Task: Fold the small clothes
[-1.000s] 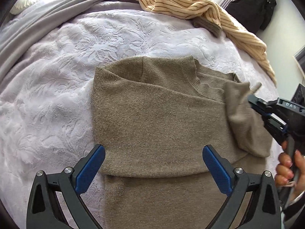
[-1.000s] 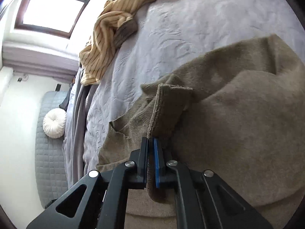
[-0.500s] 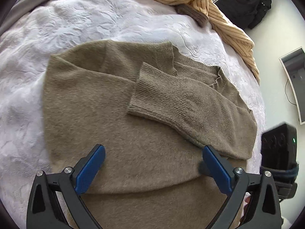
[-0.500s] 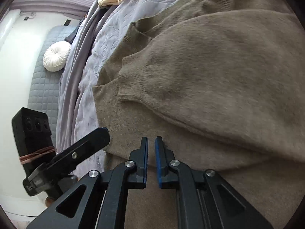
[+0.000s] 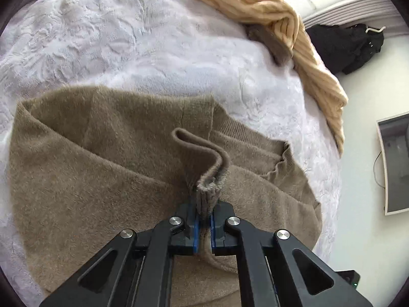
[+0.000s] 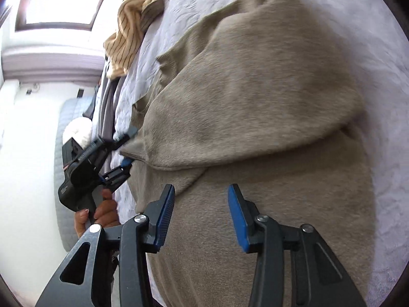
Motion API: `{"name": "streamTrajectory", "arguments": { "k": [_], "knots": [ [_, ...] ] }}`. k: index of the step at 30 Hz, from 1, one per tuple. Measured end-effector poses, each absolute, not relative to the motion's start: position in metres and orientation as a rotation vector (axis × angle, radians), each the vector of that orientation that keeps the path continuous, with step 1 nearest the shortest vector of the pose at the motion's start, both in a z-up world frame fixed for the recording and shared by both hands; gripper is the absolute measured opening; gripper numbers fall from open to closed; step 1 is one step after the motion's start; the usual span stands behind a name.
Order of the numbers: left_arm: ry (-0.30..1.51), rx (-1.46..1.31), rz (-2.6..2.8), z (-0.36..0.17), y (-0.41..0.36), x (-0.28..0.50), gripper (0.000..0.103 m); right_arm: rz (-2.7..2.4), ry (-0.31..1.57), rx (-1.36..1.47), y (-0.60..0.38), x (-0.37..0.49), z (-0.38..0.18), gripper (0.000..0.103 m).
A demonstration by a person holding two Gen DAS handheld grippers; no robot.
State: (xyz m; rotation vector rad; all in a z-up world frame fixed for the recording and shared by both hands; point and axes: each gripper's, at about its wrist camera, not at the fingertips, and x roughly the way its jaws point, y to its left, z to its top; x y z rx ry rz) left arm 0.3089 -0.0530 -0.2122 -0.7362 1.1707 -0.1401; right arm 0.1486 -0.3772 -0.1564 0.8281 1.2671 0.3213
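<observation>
Here my left gripper (image 5: 203, 226) is clamped on the ribbed cuff (image 5: 207, 194) of the olive-brown sweater (image 5: 89, 179), which lies on the pale embossed bedspread (image 5: 127, 38). Only the right wrist view shows my left hand (image 6: 102, 211) on its handle. My right gripper (image 6: 202, 217) hovers over the sweater's body, its jaws opening with nothing between them. A striped yellow garment (image 5: 281, 20) lies near the bed's far edge.
</observation>
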Motion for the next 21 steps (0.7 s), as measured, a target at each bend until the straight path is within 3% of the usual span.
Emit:
{"name": "streamTrajectory", "arguments": {
  "k": [5,11,15,16,17,18,21],
  "knots": [
    [1.097,-0.648,-0.116,-0.183,-0.03,0.279,0.007,0.249,1.222,0.908,-0.399,0.148,-0.164,0.052],
    [1.219,-0.631,-0.06,-0.222,-0.018,0.251,0.007,0.23,1.188,0.914,-0.421,0.151,-0.158,0.054],
    [1.194,-0.621,-0.057,-0.219,-0.019,0.25,0.007,0.194,1.164,0.98,-0.426,0.162,-0.165,0.054],
    [1.18,-0.608,-0.06,-0.214,-0.02,0.25,0.007,0.178,1.148,0.999,-0.429,0.165,-0.167,0.047],
    [1.167,-0.599,-0.065,-0.209,-0.02,0.249,0.007,0.176,1.129,1.011,-0.43,0.168,-0.166,0.013],
    [1.164,-0.594,-0.077,-0.208,-0.021,0.246,0.007,0.179,1.108,1.016,-0.432,0.17,-0.163,0.007],
    [1.194,-0.574,-0.098,-0.219,-0.022,0.236,0.007,0.166,1.093,0.937,-0.441,0.174,-0.153,0.006]
  ]
}}
